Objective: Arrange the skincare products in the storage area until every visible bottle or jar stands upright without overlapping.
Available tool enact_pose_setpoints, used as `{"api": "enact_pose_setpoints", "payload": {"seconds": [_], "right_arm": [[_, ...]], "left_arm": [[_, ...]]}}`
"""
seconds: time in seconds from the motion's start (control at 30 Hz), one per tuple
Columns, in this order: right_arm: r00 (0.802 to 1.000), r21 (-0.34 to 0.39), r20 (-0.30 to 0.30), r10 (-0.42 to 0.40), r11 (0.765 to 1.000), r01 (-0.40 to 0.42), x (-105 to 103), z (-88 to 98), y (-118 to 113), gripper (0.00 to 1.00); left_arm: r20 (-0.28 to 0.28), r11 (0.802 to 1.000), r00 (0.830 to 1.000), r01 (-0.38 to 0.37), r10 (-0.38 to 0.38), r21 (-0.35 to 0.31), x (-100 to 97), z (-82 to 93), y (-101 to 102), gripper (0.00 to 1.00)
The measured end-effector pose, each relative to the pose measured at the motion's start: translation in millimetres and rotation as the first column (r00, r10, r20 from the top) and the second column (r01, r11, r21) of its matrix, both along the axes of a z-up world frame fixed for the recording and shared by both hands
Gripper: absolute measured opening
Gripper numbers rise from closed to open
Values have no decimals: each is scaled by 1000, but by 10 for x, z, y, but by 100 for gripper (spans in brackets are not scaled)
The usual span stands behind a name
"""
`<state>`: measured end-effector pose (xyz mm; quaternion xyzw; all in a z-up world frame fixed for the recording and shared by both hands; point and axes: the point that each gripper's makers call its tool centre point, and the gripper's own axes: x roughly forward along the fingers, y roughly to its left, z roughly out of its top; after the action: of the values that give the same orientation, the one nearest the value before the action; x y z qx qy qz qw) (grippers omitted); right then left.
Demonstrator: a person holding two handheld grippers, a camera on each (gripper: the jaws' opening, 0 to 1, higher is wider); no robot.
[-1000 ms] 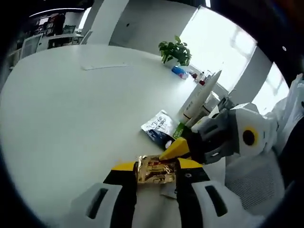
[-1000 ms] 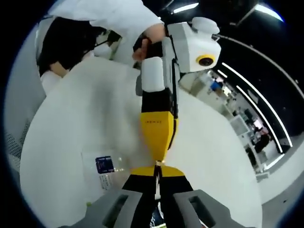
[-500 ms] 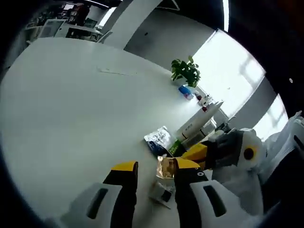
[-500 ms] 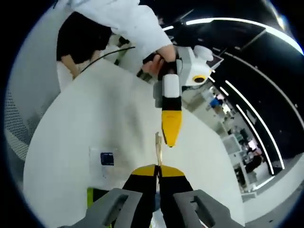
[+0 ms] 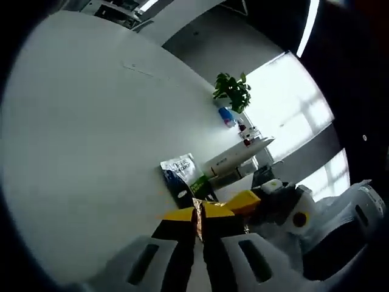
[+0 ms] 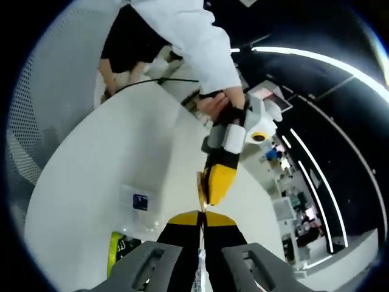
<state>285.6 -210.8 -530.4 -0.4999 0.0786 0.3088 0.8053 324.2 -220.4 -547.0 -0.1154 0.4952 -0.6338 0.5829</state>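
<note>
Up front in the left gripper view, the left gripper has its two yellow-tipped jaws pressed together on the thin edge of a shiny gold packet. Just past it, the right gripper comes in from the right, and its yellow tip sits by the same packet. On the big white table lies a blue and white pouch, flat. Next to that is a green pack. A long white tube lies tipped over on its side beside them. Far off stand a green plant and a small blue bottle.

Down low in the right gripper view, the right gripper has its jaws pressed together on the gold packet, seen as a thin strip sticking up. The left gripper points down at it, held by a hand in a white sleeve. A clear pouch with a blue label lies flat on the table, and the green pack lies near the bottom edge
</note>
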Motion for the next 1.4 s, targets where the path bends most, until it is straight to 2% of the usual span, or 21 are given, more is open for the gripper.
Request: {"api": "enact_pose_setpoints", "payload": {"seconds": [0.1,0.17,0.5,0.63,0.73,0.8,0.87,0.9,0.97,1.0,1.07,1.17,1.33,1.4], "right_arm": [[999,19,32,44,999,-45,-34,68,45,0],[998,-1,54,45,999,-45,-20,100,43,0],[997,-38,57,60,998,-58,-31,74,35,0],[992,-61,85,93,994,-88,-78,114,57,0],[990,-68,88,107,993,-101,-90,113,75,0],[989,-99,91,117,989,-108,-89,86,78,0],[989,-96,87,116,990,-107,-86,69,78,0],[990,-96,90,112,990,-103,-84,74,68,0],[990,-81,91,106,992,-98,-73,90,57,0],[991,-77,88,104,992,-97,-69,91,52,0],[990,-93,91,105,991,-97,-68,69,43,0],[991,-80,92,93,993,-86,-65,79,30,0],[994,-56,90,63,997,-58,-48,84,-14,0],[995,-52,83,48,998,-43,-26,76,-31,0]], "left_arm": [[-16,1000,1000,5,-5,-8,-20,14,16,0],[-34,1000,999,22,-22,-8,-68,6,25,0],[-81,998,995,62,-63,-11,-191,12,-13,3],[-172,997,982,78,-82,-28,-252,40,16,4],[-188,996,978,83,-87,-26,-272,23,41,5],[-197,996,977,83,-86,-23,-282,22,48,6],[-238,992,964,105,-119,-68,-359,119,39,8],[-235,992,965,107,-120,-65,-368,118,39,14],[-233,991,963,122,-132,-58,-406,122,42,12],[-159,992,979,124,-129,-38,-363,48,42,8],[-195,994,975,102,-109,-49,-337,87,18,5],[-202,995,975,88,-97,-53,-323,95,4,3],[-191,996,978,67,-78,-63,-284,143,-17,0],[-161,998,986,36,-45,-59,-217,146,-44,0]]}}
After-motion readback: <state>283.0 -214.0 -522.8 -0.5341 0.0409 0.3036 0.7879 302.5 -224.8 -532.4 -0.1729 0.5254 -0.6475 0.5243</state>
